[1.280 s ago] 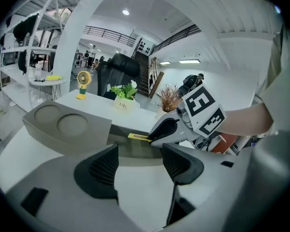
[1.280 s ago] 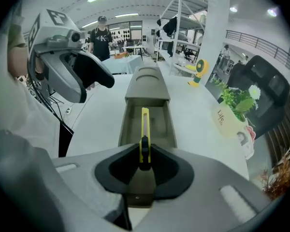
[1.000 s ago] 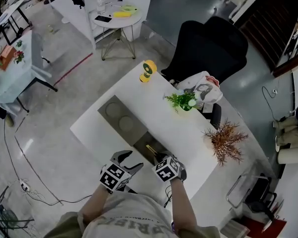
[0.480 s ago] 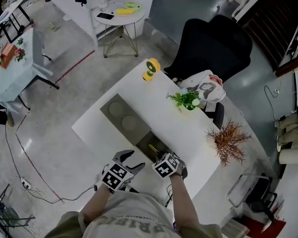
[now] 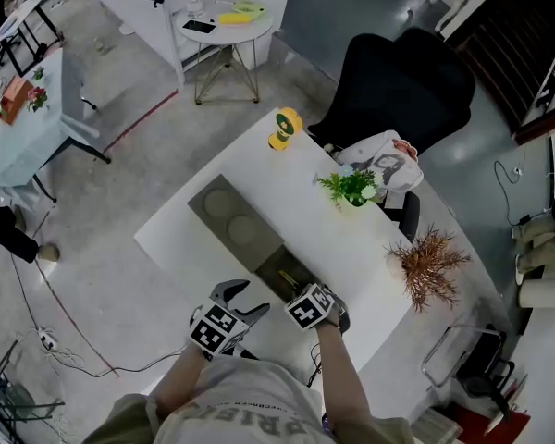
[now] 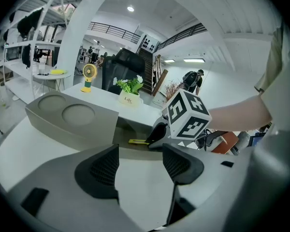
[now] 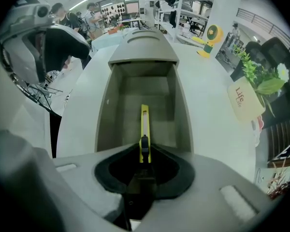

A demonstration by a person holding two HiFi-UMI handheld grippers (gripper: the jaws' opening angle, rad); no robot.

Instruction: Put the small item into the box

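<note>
The back end of the yellow item (image 7: 144, 122) hides between the jaws of the right tool (image 7: 144, 151). From the head view, that tool's cube (image 5: 307, 309) covers most of the item. The tiny words under "Life" on the plant pot (image 7: 246, 100) are too small to read.

**Inspection: my claws and clothing**

My left gripper (image 6: 142, 162) is a pale grey moulded shell with black ribbed pads (image 6: 102, 166). My right gripper (image 7: 144, 154) matches, with black lining at the throat. Each carries a white marker cube (image 5: 214, 329) printed with black squares. I wear a light grey short-sleeved T-shirt (image 5: 250, 403) with dark lettering.
</note>
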